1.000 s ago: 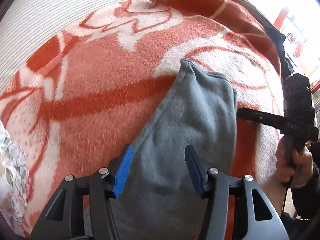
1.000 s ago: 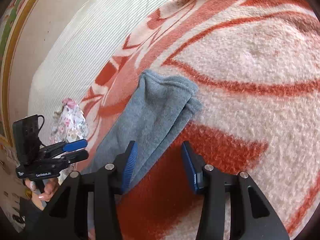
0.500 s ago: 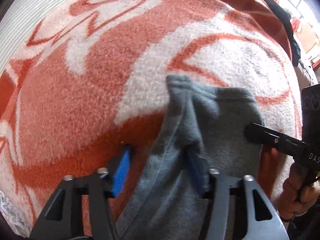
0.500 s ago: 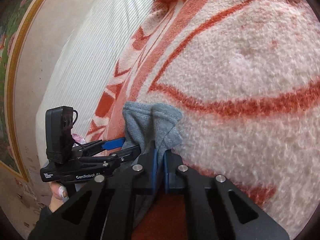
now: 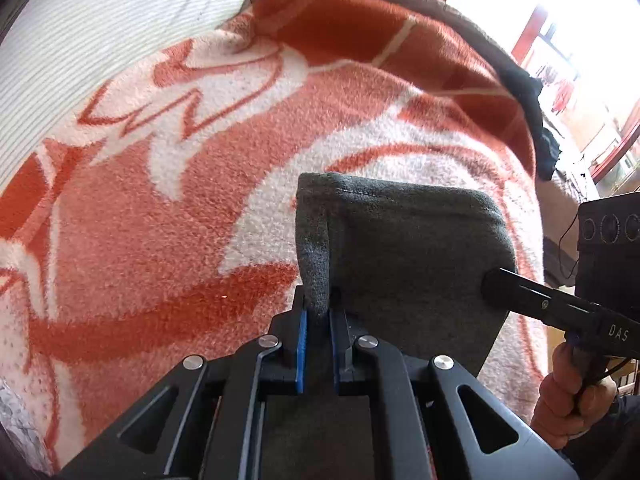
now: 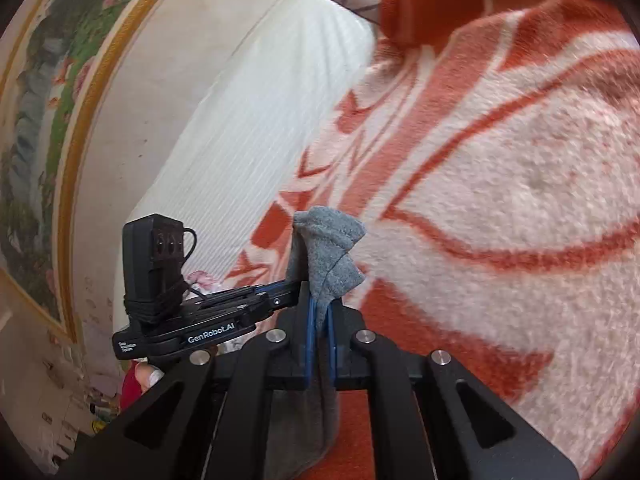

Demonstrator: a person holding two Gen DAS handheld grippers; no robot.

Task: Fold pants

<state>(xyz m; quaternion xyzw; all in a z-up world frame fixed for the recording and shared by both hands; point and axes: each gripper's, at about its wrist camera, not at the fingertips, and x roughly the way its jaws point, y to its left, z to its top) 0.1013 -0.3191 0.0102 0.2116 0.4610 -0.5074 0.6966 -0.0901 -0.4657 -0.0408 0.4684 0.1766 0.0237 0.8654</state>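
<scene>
The grey fleece pants [image 5: 408,248] are lifted at one end off the orange and white blanket [image 5: 200,200]. My left gripper [image 5: 318,304] is closing its blue pads on the left corner of that end, with fabric pinched between them. My right gripper [image 6: 320,304] is shut on the other corner of the pants [image 6: 328,248], which hang down below its fingers. In the left wrist view the right gripper [image 5: 496,284] meets the right edge of the cloth. In the right wrist view the left gripper [image 6: 290,290] sits just to the left, touching the same fold.
A white striped sheet [image 5: 100,40] covers the bed beyond the blanket [image 6: 500,200]. A gold-framed painting [image 6: 48,120] hangs on the wall. A floral cloth [image 6: 200,278] lies behind the left gripper. A dark garment [image 5: 532,112] lies at the bed's far edge. A hand [image 5: 568,392] holds the right gripper's handle.
Both grippers went from open over the flat pants to closed on the end's two corners. They have lifted that end off the blanket, so it now stands up.
</scene>
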